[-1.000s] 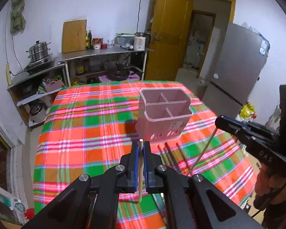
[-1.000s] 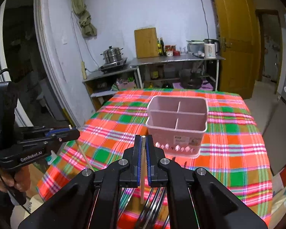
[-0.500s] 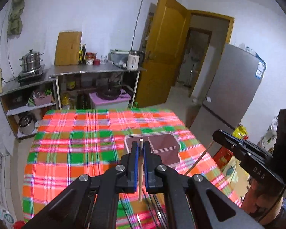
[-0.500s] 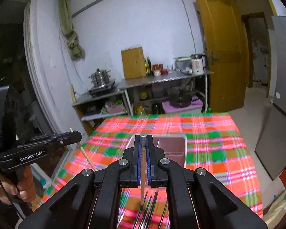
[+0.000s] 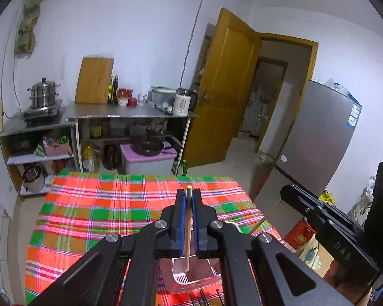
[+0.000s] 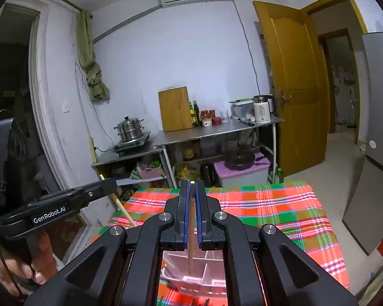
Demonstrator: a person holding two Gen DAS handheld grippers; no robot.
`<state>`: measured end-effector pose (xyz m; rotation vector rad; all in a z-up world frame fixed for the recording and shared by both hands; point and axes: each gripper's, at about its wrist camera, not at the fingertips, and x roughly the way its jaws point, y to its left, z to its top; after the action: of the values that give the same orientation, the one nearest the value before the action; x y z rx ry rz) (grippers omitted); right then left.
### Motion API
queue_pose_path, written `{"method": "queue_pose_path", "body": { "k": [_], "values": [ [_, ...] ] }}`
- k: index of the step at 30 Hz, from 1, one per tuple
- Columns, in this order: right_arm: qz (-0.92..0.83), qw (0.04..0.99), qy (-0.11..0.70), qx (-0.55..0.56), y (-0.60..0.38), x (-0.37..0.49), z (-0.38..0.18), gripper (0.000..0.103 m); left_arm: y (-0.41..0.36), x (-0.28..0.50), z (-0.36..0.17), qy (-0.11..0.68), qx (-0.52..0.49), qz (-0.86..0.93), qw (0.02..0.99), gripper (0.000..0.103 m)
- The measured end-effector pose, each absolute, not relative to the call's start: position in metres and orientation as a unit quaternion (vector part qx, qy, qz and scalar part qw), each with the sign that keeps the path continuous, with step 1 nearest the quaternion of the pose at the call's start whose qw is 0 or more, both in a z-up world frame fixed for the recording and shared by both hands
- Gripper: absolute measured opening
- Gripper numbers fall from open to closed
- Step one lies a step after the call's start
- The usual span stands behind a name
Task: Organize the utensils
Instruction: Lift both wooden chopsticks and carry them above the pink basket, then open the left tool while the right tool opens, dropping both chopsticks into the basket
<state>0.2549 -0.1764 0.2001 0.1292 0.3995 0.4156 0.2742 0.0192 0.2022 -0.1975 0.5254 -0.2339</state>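
Tongs, left: left gripper (image 5: 189, 204) was clamped on a pale chopstick (image 5: 188, 232), held near its upper end so a short tip stood above the pads.
Tongs, right: right gripper (image 6: 191, 199) was closed on a darker chopstick (image 6: 191, 252), gripped the same way, only the tip showing on top.
Left stick: it hung nearly upright below the jaws, lower end over a compartment of the pink holder (image 5: 191, 278).
Right stick: its lower end pointed down into a compartment of the holder (image 6: 204, 267), near a divider; whether it touched the floor could not be told.
Holder: it sat directly beneath both tongs on the plaid cloth (image 5: 89, 216), largely hidden by the gripper bodies.
Spare utensils: dark sticks (image 5: 204, 298) lay on the cloth just nearer than the holder, under the tongs.
Handling: each stick looked light, stiff and smooth, so it would probably pivot or slide between the pads if knocked against a rim.
Grip point: a hold near the top seemed sound, since it left the long lower part free to enter a slot.
Risk: a tilted stick might catch a divider and tip the light holder.
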Motion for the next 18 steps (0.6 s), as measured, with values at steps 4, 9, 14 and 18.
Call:
{"method": "queue_pose_path", "body": {
  "k": [4, 9, 14, 18],
  "values": [
    [0.207, 0.952, 0.216, 0.063, -0.173, 0.264, 0.18, 0.004, 0.021, 0.289, 0.172, 0.281, -0.103, -0.111, 0.948, 0.004],
    [0.204, 0.945, 0.248, 0.059, -0.168, 0.274, 0.151, 0.004, 0.019, 0.298, 0.139, 0.308, -0.102, -0.11, 0.94, 0.004],
    [0.2, 0.938, 0.279, 0.052, -0.165, 0.282, 0.124, 0.004, 0.015, 0.306, 0.111, 0.333, -0.098, -0.111, 0.931, 0.005],
    [0.197, 0.933, 0.298, 0.049, -0.165, 0.285, 0.109, 0.004, 0.015, 0.308, 0.095, 0.347, -0.099, -0.11, 0.926, 0.005]
  ]
}}
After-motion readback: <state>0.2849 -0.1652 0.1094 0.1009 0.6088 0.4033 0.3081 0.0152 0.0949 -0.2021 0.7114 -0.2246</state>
